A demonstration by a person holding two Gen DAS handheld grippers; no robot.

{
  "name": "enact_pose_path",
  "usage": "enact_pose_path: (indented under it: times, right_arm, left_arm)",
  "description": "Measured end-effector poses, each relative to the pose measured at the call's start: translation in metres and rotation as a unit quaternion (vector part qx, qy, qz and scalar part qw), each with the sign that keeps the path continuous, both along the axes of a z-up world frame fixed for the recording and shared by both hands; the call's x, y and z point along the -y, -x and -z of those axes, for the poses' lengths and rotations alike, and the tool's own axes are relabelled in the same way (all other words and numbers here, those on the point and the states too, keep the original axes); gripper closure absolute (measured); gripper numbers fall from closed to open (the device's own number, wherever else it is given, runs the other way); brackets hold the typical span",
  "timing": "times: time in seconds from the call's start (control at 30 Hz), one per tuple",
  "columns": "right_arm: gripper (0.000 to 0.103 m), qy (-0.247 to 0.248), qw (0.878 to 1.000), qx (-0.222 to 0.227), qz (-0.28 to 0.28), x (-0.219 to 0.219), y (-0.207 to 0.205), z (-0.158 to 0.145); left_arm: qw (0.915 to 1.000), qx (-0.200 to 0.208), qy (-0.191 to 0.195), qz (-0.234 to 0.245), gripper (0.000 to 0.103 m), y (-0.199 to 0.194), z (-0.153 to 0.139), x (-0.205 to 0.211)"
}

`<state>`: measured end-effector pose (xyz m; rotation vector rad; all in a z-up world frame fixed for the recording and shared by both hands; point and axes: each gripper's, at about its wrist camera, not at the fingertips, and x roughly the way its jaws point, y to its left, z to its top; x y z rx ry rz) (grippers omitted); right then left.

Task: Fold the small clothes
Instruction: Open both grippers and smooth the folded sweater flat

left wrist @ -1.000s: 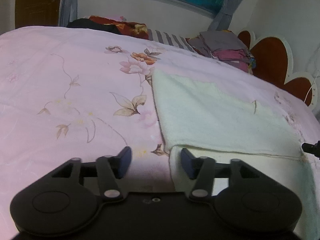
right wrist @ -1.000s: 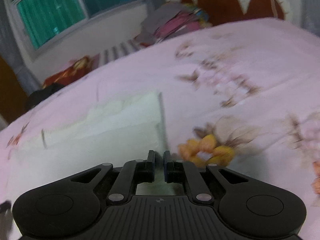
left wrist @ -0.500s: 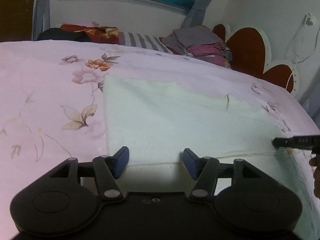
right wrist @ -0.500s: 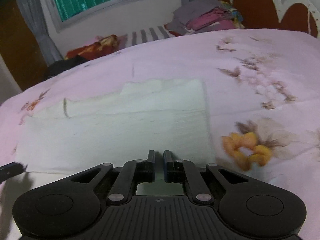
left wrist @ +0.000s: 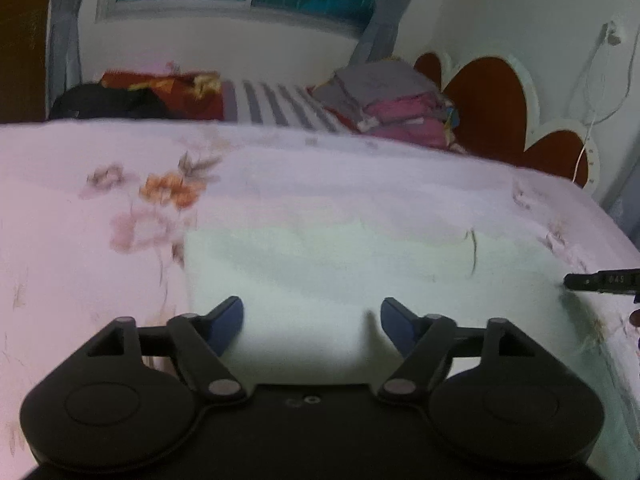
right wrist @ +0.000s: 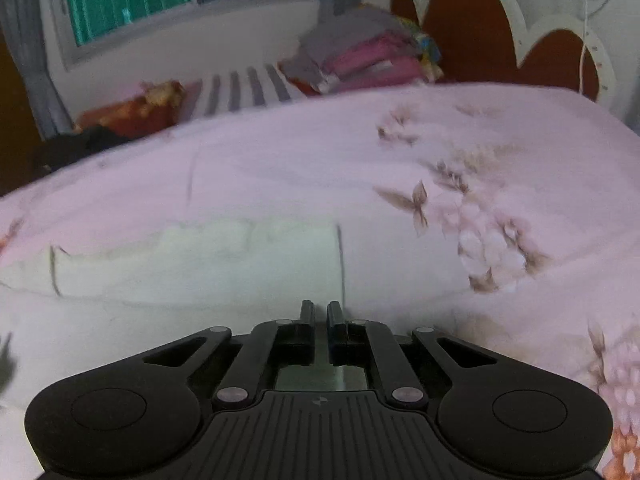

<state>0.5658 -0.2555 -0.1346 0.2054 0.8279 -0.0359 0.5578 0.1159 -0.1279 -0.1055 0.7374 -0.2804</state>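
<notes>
A pale cream cloth [left wrist: 340, 264] lies flat on the pink floral bedsheet [left wrist: 80, 240]. My left gripper [left wrist: 312, 320] hovers over the cloth's near left part; its jaws are opening and its blue pads touch nothing. In the right wrist view the cloth [right wrist: 200, 272] stretches away to the left. My right gripper [right wrist: 320, 312] is shut at the cloth's near right corner, with pale fabric showing between its fingers. Its black tip [left wrist: 600, 282] enters the left wrist view at the cloth's right edge.
A stack of folded grey and pink clothes [left wrist: 392, 104] sits at the bed's far side beside a striped pillow [left wrist: 272, 108]. A red scalloped headboard [left wrist: 488, 112] stands on the right. Dark and red bedding [left wrist: 132, 96] lies under the window.
My left gripper has slid right, from the cloth's left edge to over the cloth, and its jaws have spread wider. The right gripper stayed shut while its view swung and rolled.
</notes>
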Motion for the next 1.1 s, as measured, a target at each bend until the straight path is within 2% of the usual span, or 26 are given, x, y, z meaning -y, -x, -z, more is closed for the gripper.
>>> enact_pose_path:
  times: [0.07,0.13,0.2,0.23,0.3,0.37,0.4,0.47,0.53,0.67,0.7,0.73,0.77,0.8,0.87,0.93,1.03,1.1]
  right_arm:
    - [0.097,-0.024,1.000,0.006,-0.013,-0.005,-0.006,0.000]
    - [0.097,-0.038,0.999,0.003,-0.029,-0.013,-0.016,0.004]
    - [0.098,-0.018,0.999,-0.015,-0.027,-0.019,-0.030,0.014]
    - [0.098,-0.005,1.000,-0.018,-0.015,-0.016,-0.034,0.018]
    - [0.098,0.013,1.000,-0.024,0.016,-0.004,-0.039,0.018]
    - [0.097,0.001,1.000,-0.018,0.025,0.001,-0.038,0.012]
    - [0.097,-0.004,1.000,-0.004,0.018,-0.003,-0.034,0.007]
    - [0.097,-0.022,0.999,0.016,-0.016,-0.025,-0.030,0.002]
    - [0.097,-0.052,0.997,0.016,-0.061,-0.051,-0.032,0.000]
    - [0.095,-0.059,0.988,0.018,-0.143,-0.109,-0.032,0.002]
    - [0.086,-0.064,0.985,0.013,-0.160,-0.118,-0.032,0.004]
    - [0.050,-0.063,0.984,0.011,-0.167,-0.124,-0.031,0.005]
    - [0.031,-0.062,0.983,0.020,-0.172,-0.129,-0.027,0.005]
    - [0.032,-0.060,0.982,0.038,-0.177,-0.132,-0.024,0.004]
    - [0.034,-0.054,0.982,0.037,-0.177,-0.134,-0.024,0.006]
    - [0.050,-0.072,0.980,0.029,-0.185,-0.134,-0.025,0.010]
    - [0.059,-0.033,0.979,0.025,-0.197,-0.142,-0.019,0.013]
    - [0.060,-0.025,0.982,0.028,-0.184,-0.131,-0.013,0.014]
  left_arm:
    - [0.9999,-0.005,-0.014,0.002,0.027,-0.017,0.001,0.003]
    - [0.9998,-0.013,-0.012,0.004,0.025,-0.036,0.007,-0.001]
    - [0.9995,-0.031,-0.007,-0.009,0.027,-0.050,0.018,-0.016]
    - [0.9996,-0.027,0.006,-0.009,0.029,-0.051,0.017,-0.024]
    - [0.9992,-0.035,0.007,-0.021,0.040,-0.046,0.011,-0.031]
    - [0.9995,-0.019,0.006,-0.024,0.038,-0.034,0.001,-0.027]
    - [0.9998,-0.011,0.013,-0.014,0.031,-0.027,-0.003,-0.018]
    - [1.0000,-0.001,-0.001,0.001,0.022,-0.020,-0.006,0.002]
    - [0.9998,0.000,-0.020,0.008,0.022,-0.013,-0.004,0.025]
    - [0.9995,-0.002,-0.026,-0.015,0.022,0.003,-0.002,0.040]
    - [0.9995,-0.001,-0.026,-0.019,0.022,0.007,-0.001,0.041]
    - [0.9995,-0.003,-0.023,-0.020,0.022,0.009,0.000,0.040]
    - [0.9995,-0.006,-0.018,-0.023,0.023,0.009,0.001,0.039]
    - [0.9995,-0.009,-0.017,-0.025,0.023,0.009,0.002,0.037]
    - [0.9994,-0.012,-0.021,-0.025,0.023,0.006,0.004,0.036]
    - [0.9994,-0.012,-0.025,-0.022,0.023,0.008,0.005,0.033]
    - [0.9991,-0.015,-0.030,-0.027,0.023,0.013,0.009,0.025]
    - [0.9989,-0.012,-0.038,-0.026,0.023,0.021,0.012,0.016]
